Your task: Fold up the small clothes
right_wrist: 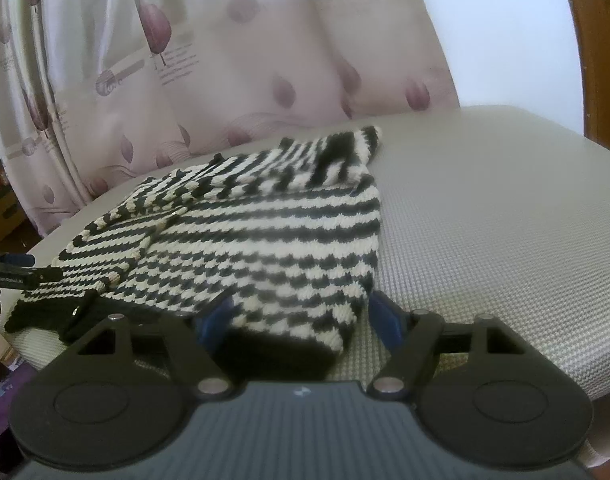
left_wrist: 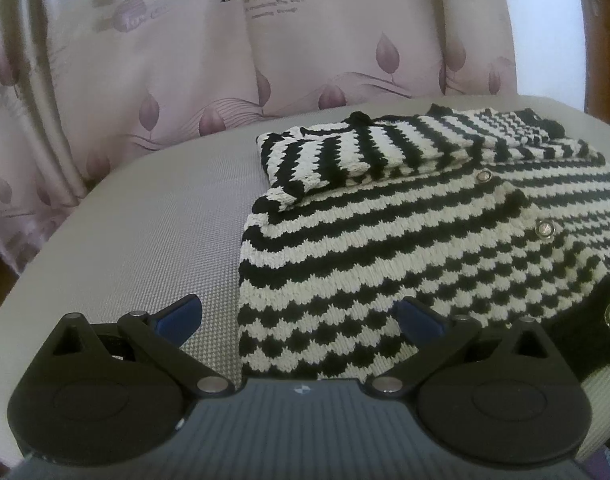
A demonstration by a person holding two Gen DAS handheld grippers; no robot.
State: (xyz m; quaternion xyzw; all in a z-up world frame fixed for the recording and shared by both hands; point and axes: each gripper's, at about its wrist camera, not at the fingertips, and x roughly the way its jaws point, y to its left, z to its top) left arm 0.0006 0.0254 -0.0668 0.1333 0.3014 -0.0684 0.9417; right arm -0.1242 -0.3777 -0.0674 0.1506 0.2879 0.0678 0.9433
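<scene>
One cardigan; curtain behind

Chunky black-and-white knitted cardigan with shiny metallic buttons on a grey, finely woven, matt table cover, backed by a satiny pink curtain; matt black plastic left gripper with blue pads.

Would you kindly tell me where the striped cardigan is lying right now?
The striped cardigan lies flat on the grey cushion, sleeves folded in, directly ahead of both open hand-held grippers, with the curtain behind.
</scene>
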